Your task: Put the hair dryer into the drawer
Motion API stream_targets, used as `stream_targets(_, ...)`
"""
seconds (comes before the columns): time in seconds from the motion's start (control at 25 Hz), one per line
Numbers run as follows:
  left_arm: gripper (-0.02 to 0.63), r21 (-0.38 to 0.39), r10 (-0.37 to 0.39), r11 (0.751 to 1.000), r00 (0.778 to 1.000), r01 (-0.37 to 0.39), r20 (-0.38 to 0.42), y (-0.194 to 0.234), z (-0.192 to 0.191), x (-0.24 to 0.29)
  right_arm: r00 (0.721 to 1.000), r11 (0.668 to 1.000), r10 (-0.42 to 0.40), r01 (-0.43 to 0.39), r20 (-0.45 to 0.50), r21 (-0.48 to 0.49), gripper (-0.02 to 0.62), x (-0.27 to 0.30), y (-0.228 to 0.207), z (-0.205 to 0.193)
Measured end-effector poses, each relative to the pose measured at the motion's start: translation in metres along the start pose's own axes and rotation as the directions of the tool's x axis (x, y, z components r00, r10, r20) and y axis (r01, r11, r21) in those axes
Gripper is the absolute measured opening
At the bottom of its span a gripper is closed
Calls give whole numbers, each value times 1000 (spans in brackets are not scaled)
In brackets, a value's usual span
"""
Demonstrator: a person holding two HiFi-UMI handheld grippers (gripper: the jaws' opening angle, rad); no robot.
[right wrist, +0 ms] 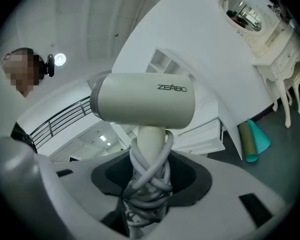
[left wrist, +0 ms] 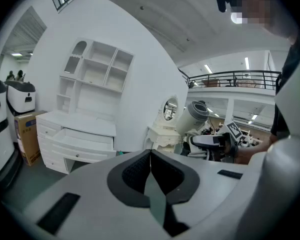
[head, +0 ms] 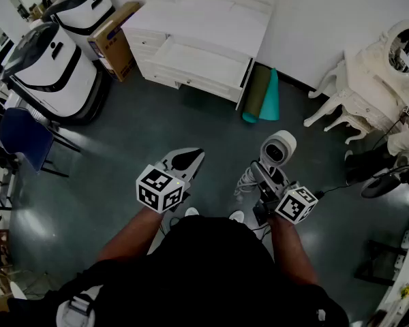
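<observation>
Dryer (right wrist: 145, 101): in the right gripper (right wrist: 150, 179), handle upright between the jaws, barrel crosswise above them.
Right gripper: jaws wide, clamped on the cord-wrapped handle.
Left gripper (left wrist: 150, 169): jaws together, empty.
Drawer (head: 198, 63): pulled open in the white table (head: 211, 19), well ahead across the floor, a little left of the dryer.
Nearer hand: likely the right, already carrying.
</observation>
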State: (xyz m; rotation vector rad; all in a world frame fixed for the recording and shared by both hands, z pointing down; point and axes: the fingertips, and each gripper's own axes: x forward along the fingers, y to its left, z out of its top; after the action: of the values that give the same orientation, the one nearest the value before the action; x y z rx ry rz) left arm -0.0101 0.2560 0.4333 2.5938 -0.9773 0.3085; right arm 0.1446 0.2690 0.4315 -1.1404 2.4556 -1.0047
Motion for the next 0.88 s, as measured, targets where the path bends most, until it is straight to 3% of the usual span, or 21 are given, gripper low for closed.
stream_targets(0.88, 11, -8, 0, 1000, 1000, 0, 10, -5, -6, -9, 1000, 1000, 0, 0, -4, -14, 213, -4, 8, -8)
